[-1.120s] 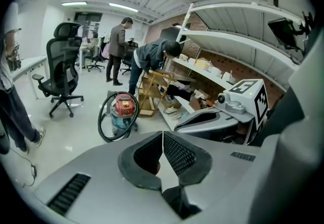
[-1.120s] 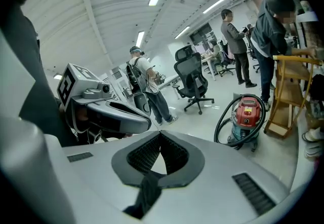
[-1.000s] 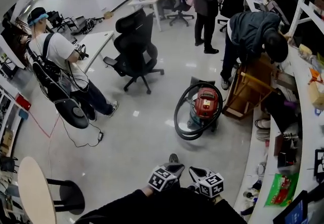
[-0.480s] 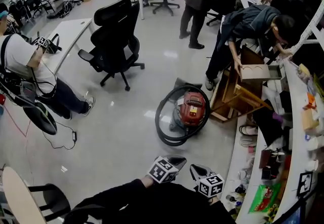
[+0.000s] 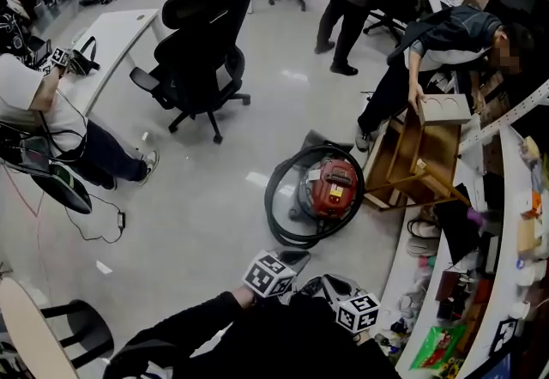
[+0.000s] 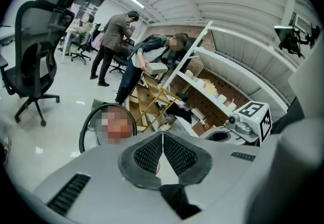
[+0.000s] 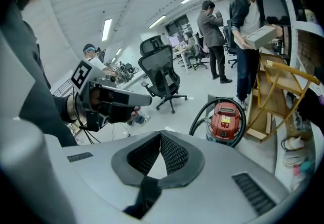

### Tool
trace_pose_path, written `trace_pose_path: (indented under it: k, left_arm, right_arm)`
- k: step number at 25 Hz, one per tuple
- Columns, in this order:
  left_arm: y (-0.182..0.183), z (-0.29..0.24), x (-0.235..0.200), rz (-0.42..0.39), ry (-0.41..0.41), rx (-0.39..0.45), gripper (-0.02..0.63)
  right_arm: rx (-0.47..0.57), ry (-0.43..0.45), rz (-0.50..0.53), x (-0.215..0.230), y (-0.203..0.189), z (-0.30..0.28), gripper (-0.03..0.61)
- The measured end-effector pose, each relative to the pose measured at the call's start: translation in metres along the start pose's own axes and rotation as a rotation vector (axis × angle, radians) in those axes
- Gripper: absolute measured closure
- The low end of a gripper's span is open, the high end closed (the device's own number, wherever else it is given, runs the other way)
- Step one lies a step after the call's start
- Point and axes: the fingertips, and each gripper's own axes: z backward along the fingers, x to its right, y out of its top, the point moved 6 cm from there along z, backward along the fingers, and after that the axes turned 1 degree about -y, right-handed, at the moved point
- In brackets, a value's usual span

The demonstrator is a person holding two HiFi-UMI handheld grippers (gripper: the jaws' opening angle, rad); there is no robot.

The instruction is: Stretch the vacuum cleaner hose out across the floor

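The black hose (image 5: 271,201) lies looped round the squat red vacuum (image 5: 336,187) on the glossy floor (image 5: 197,223). Left gripper (image 6: 162,135) and right gripper (image 7: 161,135): ribbed jaws pressed together, empty. A tilted wooden rack (image 5: 422,154) stands just beside the vacuum.

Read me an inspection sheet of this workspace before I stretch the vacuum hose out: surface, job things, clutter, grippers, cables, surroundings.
Surface: glossy pale floor, showing light reflections.
Job's things: red vacuum cleaner standing on the floor; black hose coiled in a loop round it, not stretched out.
Clutter: tilted wooden rack beside the vacuum cleaner; black office chair farther off.
Grippers: left gripper and right gripper both shut, nothing between the jaws, short of the hose.
Cables: black cable lying on the floor at the left.
Surroundings: person at the left; person bent over the rack; cluttered white counter along the right.
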Motion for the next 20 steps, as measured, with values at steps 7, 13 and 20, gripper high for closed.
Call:
trace_pose_path:
  k: [7, 13, 20]
  left_arm:
    - [0.017, -0.011, -0.022, 0.072, 0.013, 0.010, 0.591]
    - [0.038, -0.028, -0.041, 0.100, 0.129, 0.006, 0.591]
    - [0.097, -0.086, -0.039, 0.060, 0.251, -0.012, 0.591]
  right_arm:
    - [0.059, 0.111, -0.035, 0.023, 0.032, -0.035, 0.565]
    - [0.072, 0.227, 0.081, 0.059, 0.082, -0.071, 0.563]
    - [0.120, 0.279, 0.045, 0.150, 0.136, -0.082, 0.561]
